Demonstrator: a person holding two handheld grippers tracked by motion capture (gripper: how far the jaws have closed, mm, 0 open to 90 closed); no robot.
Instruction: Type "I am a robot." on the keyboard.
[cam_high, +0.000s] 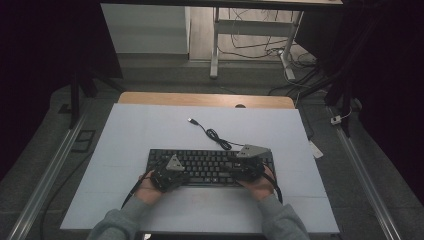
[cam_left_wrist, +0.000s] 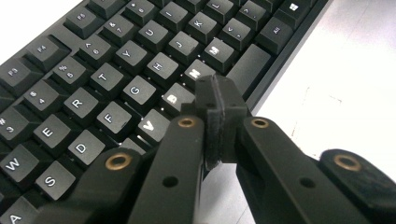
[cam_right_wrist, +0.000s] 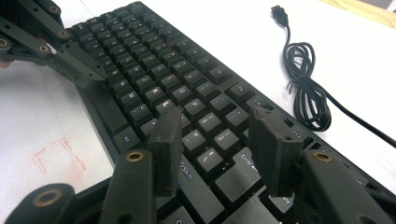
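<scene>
On one white mat (cam_high: 125, 150): one keyboard (cam_high: 210, 165), one cable (cam_high: 212, 132), two grippers.

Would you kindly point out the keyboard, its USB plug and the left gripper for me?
keyboard (cam_high: 210, 162): high view, on the middle key rows.
USB plug (cam_right_wrist: 279, 10): right gripper view, on the plug's black body.
left gripper (cam_left_wrist: 218, 100): left gripper view, where the closed fingertips meet.

The black rectangular plastic keyboard (cam_high: 210, 167) lies on the white counter (cam_high: 150, 130) at 6 o'clock. Its coiled black USB cable (cam_high: 212, 133) lies behind it, toward 12 o'clock.
</scene>
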